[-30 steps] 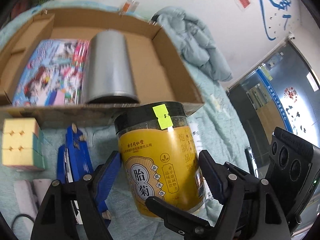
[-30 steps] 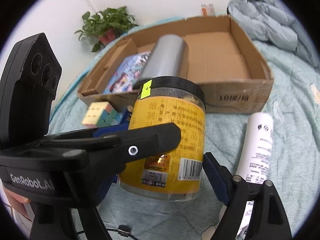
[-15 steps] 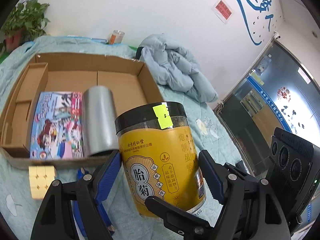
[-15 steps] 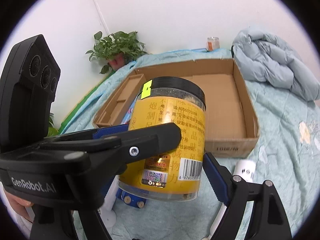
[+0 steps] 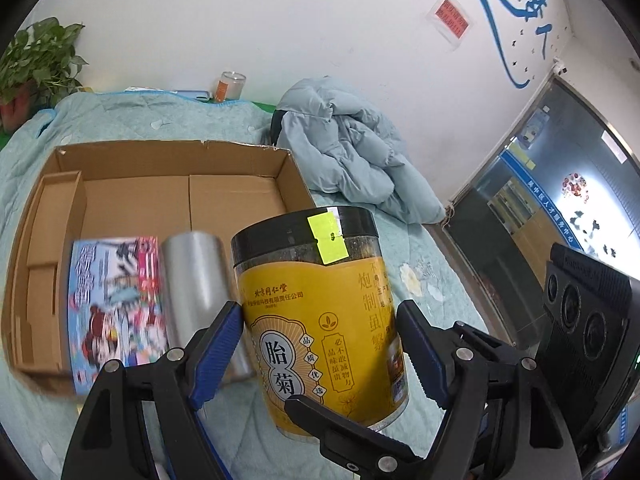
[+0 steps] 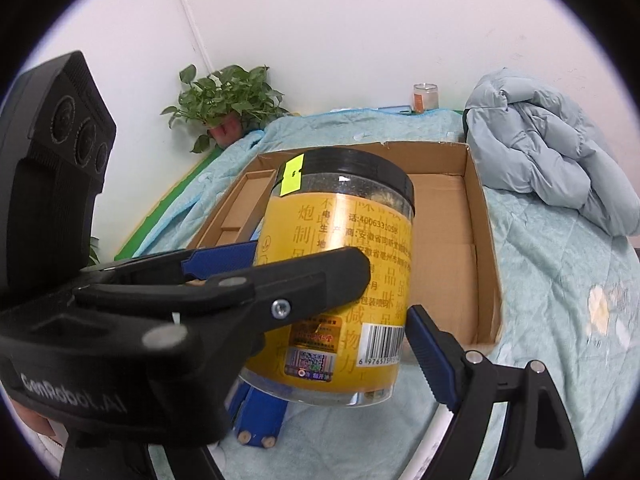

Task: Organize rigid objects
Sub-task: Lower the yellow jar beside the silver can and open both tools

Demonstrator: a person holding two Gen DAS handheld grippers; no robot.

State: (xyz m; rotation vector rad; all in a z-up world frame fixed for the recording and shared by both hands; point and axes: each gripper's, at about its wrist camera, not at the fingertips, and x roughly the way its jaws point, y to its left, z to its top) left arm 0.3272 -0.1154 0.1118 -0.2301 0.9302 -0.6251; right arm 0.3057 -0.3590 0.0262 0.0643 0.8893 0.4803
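Gripping from both sides, the left gripper (image 5: 320, 344) and the right gripper (image 6: 340, 320) each have blue pads pressed against the yellow jar (image 5: 320, 320), so both are clamped on it. The jar hangs in the air with its black lid up, tilted a little in the right wrist view, above the near edge of the cardboard box (image 5: 236, 196). Two grippers on one wide, smooth-walled container looks like a choice for security: the jar nearly fills each opening, and crossed holds probably stop it from twisting or slipping.

Inside the box, a colourful book (image 5: 116, 312) lies flat along the left part of the floor, with a silver cylinder (image 5: 196, 288) on its side just beside it, touching or nearly so. The right half of the box floor is bare cardboard, which seems the likely spot for the jar, set beside the cylinder.

On the blue-green bed cover (image 6: 560, 280) under the jar lies a blue tool (image 6: 256, 416), still outside the box. A pale blue jacket (image 6: 548, 152) is heaped beyond the box's far right corner.
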